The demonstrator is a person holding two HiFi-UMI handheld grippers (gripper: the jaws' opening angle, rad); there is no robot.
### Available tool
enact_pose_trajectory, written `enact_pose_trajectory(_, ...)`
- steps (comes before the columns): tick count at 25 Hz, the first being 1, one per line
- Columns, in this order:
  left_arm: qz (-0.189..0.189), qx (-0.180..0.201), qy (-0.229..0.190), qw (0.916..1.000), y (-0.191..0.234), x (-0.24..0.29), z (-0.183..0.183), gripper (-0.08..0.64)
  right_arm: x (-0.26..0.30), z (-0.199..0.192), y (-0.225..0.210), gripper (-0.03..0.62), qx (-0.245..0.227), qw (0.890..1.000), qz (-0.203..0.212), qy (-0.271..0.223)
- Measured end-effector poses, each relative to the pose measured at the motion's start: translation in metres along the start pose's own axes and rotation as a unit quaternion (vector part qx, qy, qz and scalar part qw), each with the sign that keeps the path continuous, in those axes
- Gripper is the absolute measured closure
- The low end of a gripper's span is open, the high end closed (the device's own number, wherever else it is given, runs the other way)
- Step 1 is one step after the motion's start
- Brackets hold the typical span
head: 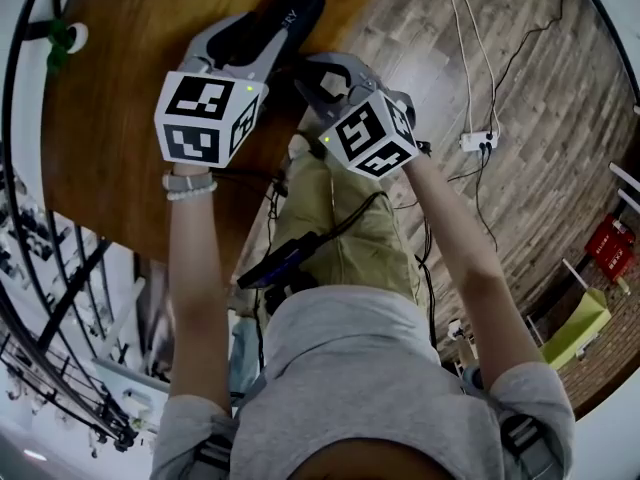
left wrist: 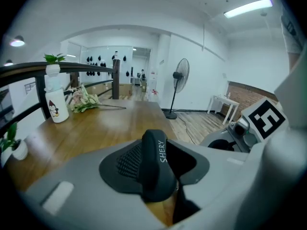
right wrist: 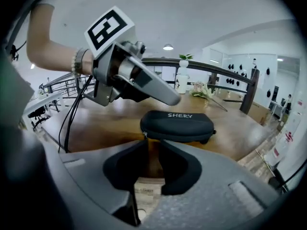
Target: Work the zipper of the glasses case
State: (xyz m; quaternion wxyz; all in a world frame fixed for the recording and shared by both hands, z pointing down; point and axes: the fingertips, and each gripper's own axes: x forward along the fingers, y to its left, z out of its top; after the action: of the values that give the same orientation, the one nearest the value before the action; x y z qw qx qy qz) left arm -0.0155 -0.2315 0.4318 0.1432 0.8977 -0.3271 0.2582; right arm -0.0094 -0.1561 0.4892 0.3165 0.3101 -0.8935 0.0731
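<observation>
A glasses case (right wrist: 177, 123) rests on the wooden tabletop (right wrist: 96, 123), one end clamped in the left tongs (left wrist: 160, 157). The right tongs (right wrist: 152, 152) stand open, empty, just short of its zipper pull (right wrist: 145, 135).

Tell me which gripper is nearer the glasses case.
Left. The left gripper has the glasses case between its jaws. The right gripper sits just short of the case's near end, jaws open and empty.
</observation>
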Motion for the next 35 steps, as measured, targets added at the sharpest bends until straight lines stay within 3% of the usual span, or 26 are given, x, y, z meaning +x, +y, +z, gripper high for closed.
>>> enact_pose_trajectory(5,0.045,-0.008,-0.044,0.9980,0.008,-0.044,0.014,0.553,-0.031,0.028,-0.016,0.591,0.047,0.997,-0.043,-0.048)
enact_pose_trajectory(15,0.095,0.025,-0.117,0.9883,-0.007,-0.123,0.050,0.546,-0.098,0.080,-0.037,0.591,0.080,0.985,-0.085,-0.123)
enact_pose_trajectory(19,0.115,0.018,-0.139,0.9834,-0.012,-0.153,0.060,0.546,-0.125,0.096,-0.044,0.591,0.083,0.981,-0.097,-0.143)
enact_pose_trajectory(25,0.149,0.004,-0.156,0.9765,-0.016,-0.188,0.062,0.546,-0.150,0.109,-0.042,0.591,0.086,0.979,-0.101,-0.157)
enact_pose_trajectory(35,0.161,0.005,-0.175,0.9713,-0.029,-0.214,0.063,0.546,-0.172,0.132,-0.033,0.592,0.063,0.976,-0.103,-0.181)
